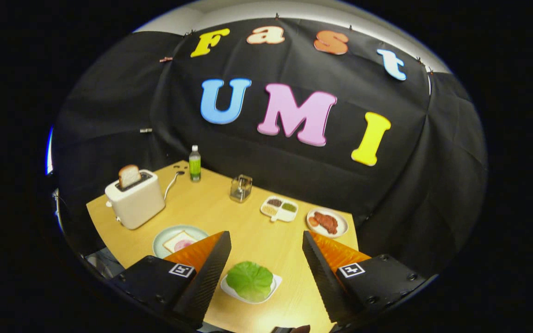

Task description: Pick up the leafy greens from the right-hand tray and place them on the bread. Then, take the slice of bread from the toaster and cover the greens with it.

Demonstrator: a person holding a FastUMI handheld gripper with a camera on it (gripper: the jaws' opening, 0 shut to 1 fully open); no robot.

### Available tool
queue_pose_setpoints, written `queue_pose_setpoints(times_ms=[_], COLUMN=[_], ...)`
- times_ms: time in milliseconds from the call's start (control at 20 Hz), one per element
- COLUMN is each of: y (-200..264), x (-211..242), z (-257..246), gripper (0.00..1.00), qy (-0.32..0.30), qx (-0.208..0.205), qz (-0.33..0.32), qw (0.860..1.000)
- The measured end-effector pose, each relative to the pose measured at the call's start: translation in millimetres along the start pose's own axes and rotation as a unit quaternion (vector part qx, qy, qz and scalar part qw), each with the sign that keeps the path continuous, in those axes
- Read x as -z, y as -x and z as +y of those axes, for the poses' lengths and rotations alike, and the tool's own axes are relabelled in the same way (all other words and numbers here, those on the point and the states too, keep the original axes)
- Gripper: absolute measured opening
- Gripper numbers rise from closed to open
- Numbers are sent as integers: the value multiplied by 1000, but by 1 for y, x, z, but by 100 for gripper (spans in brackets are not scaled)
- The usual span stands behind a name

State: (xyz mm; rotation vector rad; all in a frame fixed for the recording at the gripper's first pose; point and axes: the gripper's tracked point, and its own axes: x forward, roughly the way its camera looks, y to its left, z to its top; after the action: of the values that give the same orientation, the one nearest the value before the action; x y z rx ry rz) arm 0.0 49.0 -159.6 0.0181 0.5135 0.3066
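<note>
Tongs (266, 261) stand spread wide, gripping nothing. Leafy greens (250, 280) on a small white tray (273, 283) lie between the fingers, apparently below them; bread on its plate (179, 241) sits beyond the left finger.

tool (266, 240) held level, fingers spread wide apart, gripping nothing, pointing forward

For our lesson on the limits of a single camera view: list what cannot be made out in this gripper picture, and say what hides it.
- Plate with bread: near part covered by one finger of the open gripper.
- Toaster slice: lower part inside the slot.
- Divided dish: contents too small to identify.
- Clear container: contents too small to tell.
- Greens between the jaws: the tray beneath is mostly covered by them.
</note>
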Motion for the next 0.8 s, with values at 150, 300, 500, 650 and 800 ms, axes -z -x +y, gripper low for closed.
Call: queue_pose_setpoints(times_ms=[150,300,500,650,800], y=[-23,-49,-81,-103,-116], x=[55,107,158,189,212], z=[9,16,25,31,35], gripper=[96,95,87,83,80], qy=[-2,-4,-5,-1,13], qx=[-31,-53,-72,-84,-93], qz=[81,160,227,270,304], qw=[996,986,971,959,948])
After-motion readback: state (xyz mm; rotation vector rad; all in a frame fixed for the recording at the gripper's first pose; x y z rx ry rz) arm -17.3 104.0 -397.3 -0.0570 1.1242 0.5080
